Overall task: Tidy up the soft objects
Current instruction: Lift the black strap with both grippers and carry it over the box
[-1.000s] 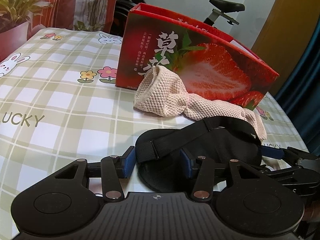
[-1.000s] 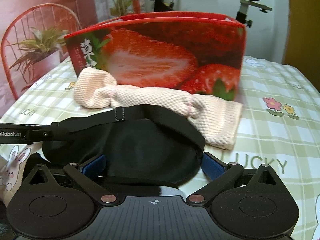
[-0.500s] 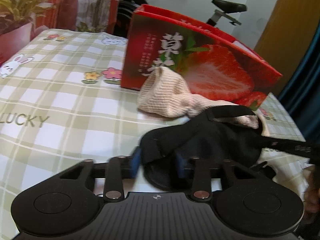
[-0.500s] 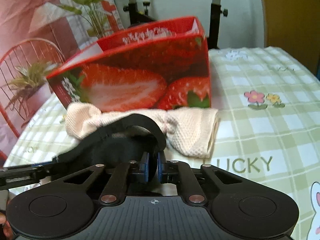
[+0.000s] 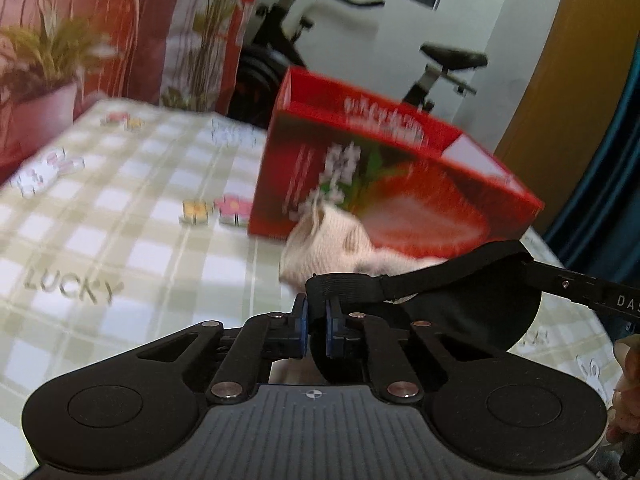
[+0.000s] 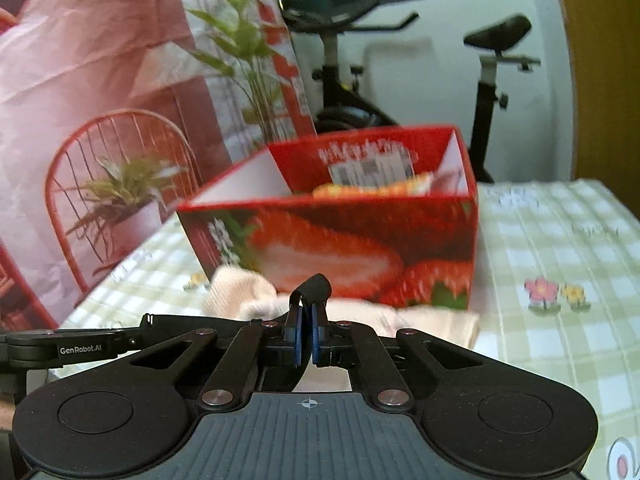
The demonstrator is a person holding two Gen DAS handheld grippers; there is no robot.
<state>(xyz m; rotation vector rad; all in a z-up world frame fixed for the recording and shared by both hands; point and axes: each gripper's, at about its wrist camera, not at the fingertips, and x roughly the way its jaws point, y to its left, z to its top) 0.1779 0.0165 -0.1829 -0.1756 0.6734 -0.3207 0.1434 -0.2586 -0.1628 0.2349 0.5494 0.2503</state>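
Checked cream-and-olive tablecloth (image 5: 120,216), printed with small flowers, rabbits and the word LUCKY, covers the work surface in both wrist views. Black sleep mask (image 5: 472,312) hangs above that cloth, stretched between the two tools. Left gripper (image 5: 316,326) has its blue pads pressed together on the mask's elastic strap end, which bunches just above the pads. Right gripper (image 6: 305,334) is likewise pinched tight on a folded edge of the mask (image 6: 314,288), a loop of black fabric poking up between its pads; in the left wrist view its black fingers reach in from the right edge to meet the mask's far end. Just behind the mask lies a cream waffle-knit cloth (image 5: 332,240), crumpled on the table and resting against the front wall of a red strawberry-printed box (image 5: 400,184). The box stands open at the top; the right wrist view shows white inner walls and something orange-yellow inside, too blurred to identify. Both views carry motion blur. Beyond the table: an exercise bike (image 6: 496,64) against a pale wall, a reddish backdrop with printed plants, a red wire chair (image 6: 120,184) with a potted plant (image 6: 128,200), and an ochre panel at right. Part of a hand (image 5: 626,392) shows at the right edge of the left wrist view.
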